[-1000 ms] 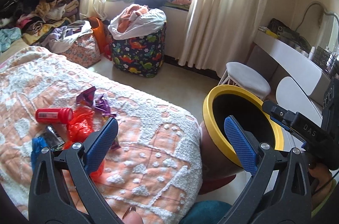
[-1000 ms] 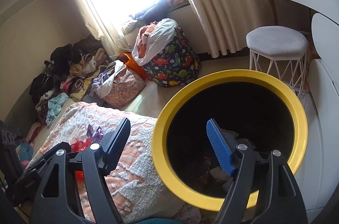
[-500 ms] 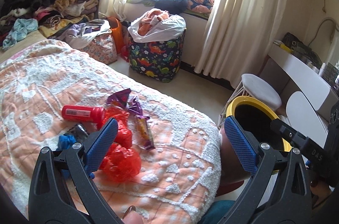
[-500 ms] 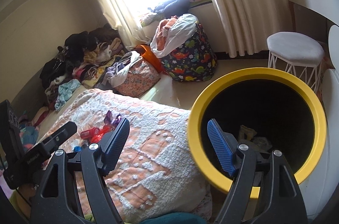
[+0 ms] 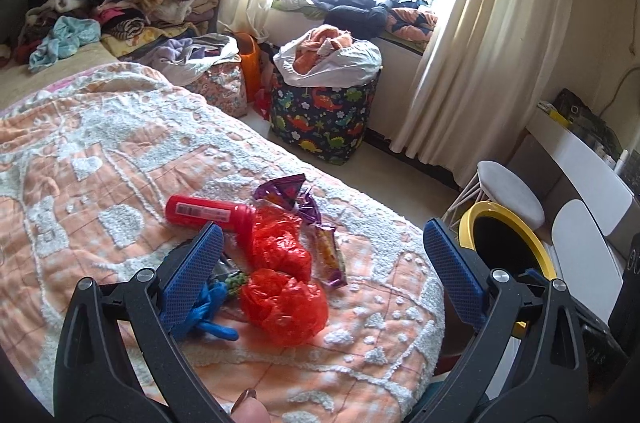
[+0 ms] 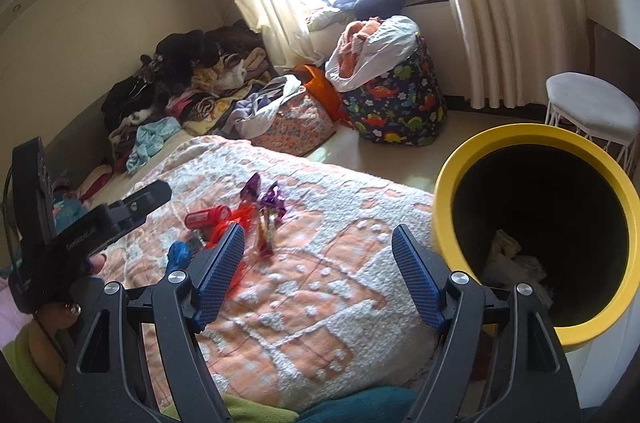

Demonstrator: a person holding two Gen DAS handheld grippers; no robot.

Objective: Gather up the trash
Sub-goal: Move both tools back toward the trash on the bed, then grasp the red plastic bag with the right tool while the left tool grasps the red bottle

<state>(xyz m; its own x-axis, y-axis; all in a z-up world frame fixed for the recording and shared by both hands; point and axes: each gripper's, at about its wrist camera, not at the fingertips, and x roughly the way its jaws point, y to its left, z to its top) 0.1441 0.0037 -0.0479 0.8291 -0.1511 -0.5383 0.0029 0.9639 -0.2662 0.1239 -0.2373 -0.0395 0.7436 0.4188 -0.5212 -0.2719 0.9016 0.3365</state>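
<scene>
Trash lies in a heap on the orange-and-white bedspread point(image 5: 100, 183): a red tube point(image 5: 208, 213), two crumpled red plastic bags point(image 5: 282, 303), purple wrappers point(image 5: 286, 189), a snack wrapper point(image 5: 330, 257) and a blue scrap point(image 5: 210, 311). My left gripper point(image 5: 324, 279) is open and empty just above the heap. A yellow-rimmed bin point(image 6: 536, 235) stands by the bed's right side, with some trash inside. My right gripper point(image 6: 320, 271) is open and empty over the bed, left of the bin. The heap also shows in the right wrist view point(image 6: 236, 223).
A dinosaur-print laundry bag point(image 5: 324, 115) and a floral bag point(image 5: 218, 87) stand on the floor by the window. Clothes are piled at the far left point(image 5: 112, 3). A white stool point(image 5: 510, 191) and white desk point(image 5: 580, 159) are at the right.
Both grippers have swung left, away from the bin and over the bed. The trash heap now sits between the left gripper's fingers. Both stay open.
</scene>
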